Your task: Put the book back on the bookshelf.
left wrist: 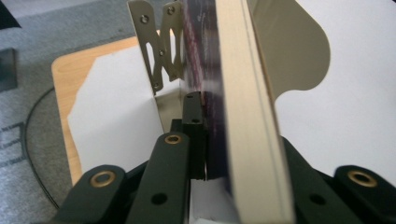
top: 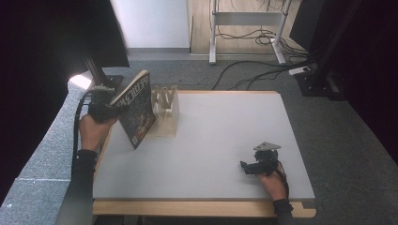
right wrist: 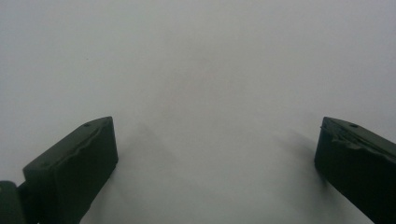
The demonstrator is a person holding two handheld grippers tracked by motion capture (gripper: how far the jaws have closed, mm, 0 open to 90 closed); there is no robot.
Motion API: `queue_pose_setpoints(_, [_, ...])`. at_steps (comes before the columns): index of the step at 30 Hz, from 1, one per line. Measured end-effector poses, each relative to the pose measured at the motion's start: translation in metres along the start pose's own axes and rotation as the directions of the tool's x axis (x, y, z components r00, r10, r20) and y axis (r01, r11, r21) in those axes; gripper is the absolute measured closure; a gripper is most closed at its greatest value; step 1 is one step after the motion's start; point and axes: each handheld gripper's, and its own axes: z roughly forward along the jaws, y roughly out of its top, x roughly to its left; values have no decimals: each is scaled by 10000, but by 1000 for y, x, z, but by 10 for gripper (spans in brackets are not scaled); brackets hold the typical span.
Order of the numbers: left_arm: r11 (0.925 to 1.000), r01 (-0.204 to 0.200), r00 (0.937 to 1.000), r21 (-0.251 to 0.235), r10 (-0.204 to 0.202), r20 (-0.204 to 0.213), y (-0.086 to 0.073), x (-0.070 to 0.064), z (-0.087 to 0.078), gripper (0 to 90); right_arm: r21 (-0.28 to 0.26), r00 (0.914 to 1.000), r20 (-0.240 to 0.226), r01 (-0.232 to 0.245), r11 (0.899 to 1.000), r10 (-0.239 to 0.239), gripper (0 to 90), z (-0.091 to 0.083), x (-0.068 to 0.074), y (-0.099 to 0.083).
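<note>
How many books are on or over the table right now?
1. The book is clamped upright in the left gripper at the table's left edge, beside the wooden rack. No book stands in the rack's visible slots.

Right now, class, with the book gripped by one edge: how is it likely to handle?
The book looks thick and keeps flat, so probably stiff, not floppy. Clamped near one edge by the left gripper, it may sag or twist. Its glossy cover could slip.

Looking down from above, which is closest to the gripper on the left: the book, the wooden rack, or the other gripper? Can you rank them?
From the left gripper:
1. Book, clamped in its jaws, at the table's left edge.
2. Wooden rack, just right of the book.
3. Right gripper, far across, near the front right.
</note>
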Motion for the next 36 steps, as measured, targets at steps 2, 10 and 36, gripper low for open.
queue_pose_setpoints(2, [9988, 15, 9997, -491, -26, -228, -2, 0, 1, 822, -2, 10000, 1, 2, 10000, -2, 0, 0, 0, 0])
queue_pose_setpoints(10, [9837, 629, 9972, -1684, -687, -291, -4, 7, 18, 821, -8, 10000, -9, 9, 10000, -9, 0, 0, 0, 0])
queue_pose_setpoints(36, [9635, 1078, 9888, -2452, -783, 1271, -37, 30, -10, 124, -1, 10000, 12, -5, 10000, 5, 0, 0, 0, 0])
